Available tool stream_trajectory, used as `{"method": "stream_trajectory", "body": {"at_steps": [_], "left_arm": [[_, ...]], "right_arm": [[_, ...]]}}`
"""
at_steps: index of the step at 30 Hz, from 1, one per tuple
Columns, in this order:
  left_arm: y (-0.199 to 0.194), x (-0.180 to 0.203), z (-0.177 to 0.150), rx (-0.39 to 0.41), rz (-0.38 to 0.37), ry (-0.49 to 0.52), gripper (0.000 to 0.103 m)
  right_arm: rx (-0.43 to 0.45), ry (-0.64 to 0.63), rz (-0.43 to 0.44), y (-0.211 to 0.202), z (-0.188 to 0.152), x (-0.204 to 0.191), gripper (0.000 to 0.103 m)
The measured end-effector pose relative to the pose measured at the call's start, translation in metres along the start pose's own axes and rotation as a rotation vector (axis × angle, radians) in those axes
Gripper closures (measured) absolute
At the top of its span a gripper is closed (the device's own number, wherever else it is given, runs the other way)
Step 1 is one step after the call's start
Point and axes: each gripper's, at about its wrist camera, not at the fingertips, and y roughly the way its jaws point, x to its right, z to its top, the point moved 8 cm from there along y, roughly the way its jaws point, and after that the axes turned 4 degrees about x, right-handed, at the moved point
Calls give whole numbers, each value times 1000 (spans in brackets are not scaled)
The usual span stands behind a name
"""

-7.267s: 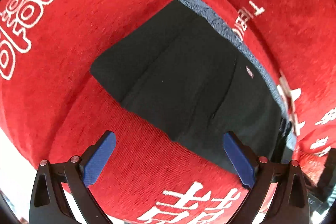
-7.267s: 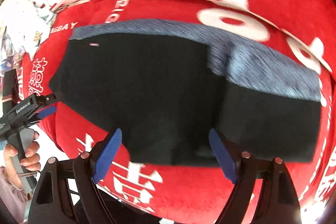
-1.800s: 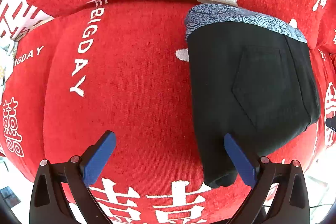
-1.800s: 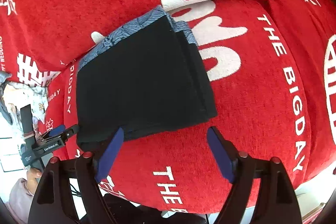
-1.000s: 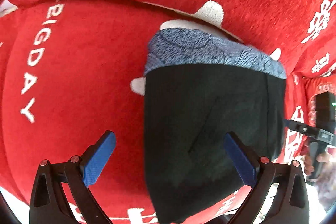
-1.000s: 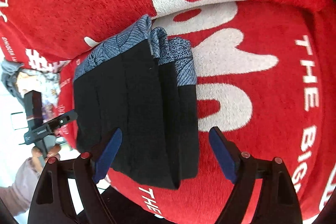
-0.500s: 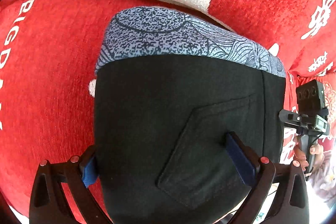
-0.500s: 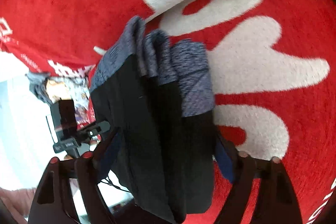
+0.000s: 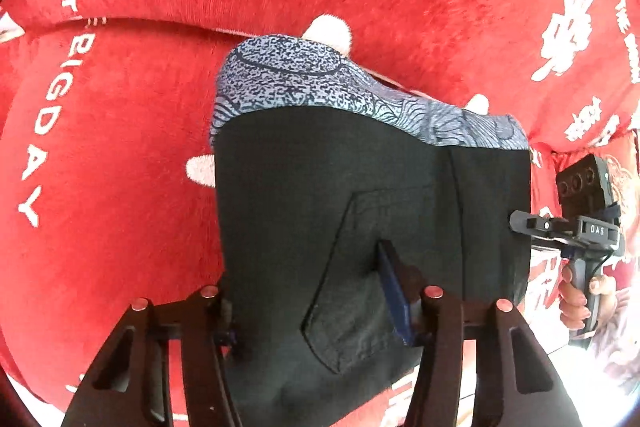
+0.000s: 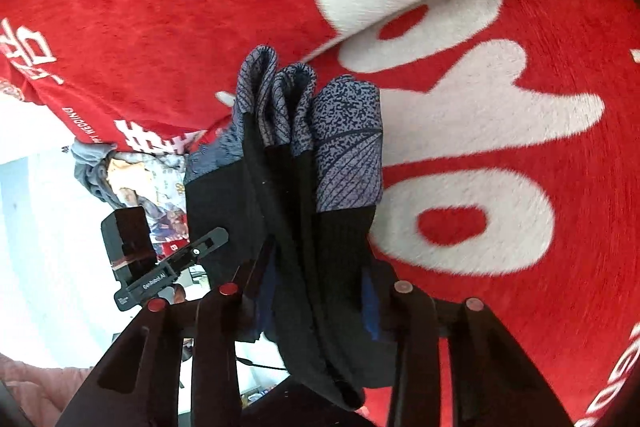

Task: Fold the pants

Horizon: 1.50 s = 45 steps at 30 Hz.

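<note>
One big red cover (image 9: 120,155) with white letters filled most of both views, and it lay under everything else. The black pants (image 9: 320,207) sat on it, folded into a thick stack. In the left view they ran from the middle down to 6 o'clock. Their blue patterned waistband (image 9: 320,87) lay at the far end, near 12 o'clock. A back pocket (image 9: 360,287) showed on the top layer.

In the right view the pants (image 10: 304,227) showed their side, with several folded layers stacked together and the waistband (image 10: 344,139) at the top.

The left gripper (image 9: 312,307) was squeezed onto the near end of the pants. One blue pad (image 9: 394,291) pressed on the pocket, and the other finger sat at the left edge of the stack.

The right gripper (image 10: 316,291) was clamped around the layered edge of the pants, with cloth filling the gap between its fingers.

The right gripper (image 9: 576,227) also showed at 3 o'clock in the left view, touching the pants' edge. The left gripper (image 10: 160,267) showed at 9 o'clock in the right view.
</note>
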Motion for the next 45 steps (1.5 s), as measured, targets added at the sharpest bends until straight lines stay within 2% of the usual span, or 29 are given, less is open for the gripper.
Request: {"method": "stream_trajectory", "body": {"at_steps": [8,12,13,14,15,16,19,20,21,22,23,25,26,29,31,33,34,36,37,39,42,44,45], "left_arm": [[-55,-24,-40,-5,29,7,47],[-45,-56,-69,-26,139,19,40],[-39,-71,-77,-33,196,19,40],[-34,-83,-80,-40,239,15,26],[-34,-90,-79,-20,236,-3,21],[-39,-96,-77,-1,241,-26,20],[-60,-105,-71,44,285,-32,20],[-68,-104,-66,62,284,-26,20],[-77,-100,-61,82,270,-12,20],[-81,-93,-58,95,254,2,20],[-83,-88,-51,105,228,20,20],[-78,-69,-42,103,169,65,20],[-72,-61,-41,101,166,88,20],[-39,-53,-40,79,232,132,20],[-19,-68,-44,51,296,101,20],[-9,-77,-42,55,275,48,10],[-11,-80,-42,49,271,25,9],[-16,-83,-43,44,273,19,9],[-21,-83,-46,42,296,32,9],[-29,-82,-52,25,335,54,9],[-44,-78,-60,26,362,60,9],[-56,-73,-64,34,371,62,8],[-61,-70,-67,33,375,64,8]], "right_arm": [[4,12,42,-5,-59,-39,64],[-11,18,-2,22,-89,-28,63],[-21,21,-30,30,-94,-22,63],[-36,27,-89,40,-101,-11,61],[-40,28,-141,43,-103,-2,53],[-25,29,-196,41,-104,5,46],[17,39,-275,22,-102,10,45],[41,21,-329,10,-100,9,46],[62,1,-362,0,-98,7,58],[79,-14,-368,-7,-94,1,86],[99,-38,-364,-14,-90,-10,93],[140,-107,-363,-21,-80,-31,94],[148,-141,-357,-18,-77,-42,94],[127,-215,-377,9,-73,-58,94],[104,-232,-430,29,-71,-51,95],[96,-227,-469,43,-68,-38,102],[107,-223,-468,44,-68,-37,103],[126,-195,-446,37,-69,-37,103],[135,-191,-459,34,-70,-37,102],[141,-185,-509,25,-77,-34,92],[141,-155,-532,11,-91,-31,90],[134,-131,-544,3,-103,-31,82],[135,-123,-547,0,-108,-33,73]]}}
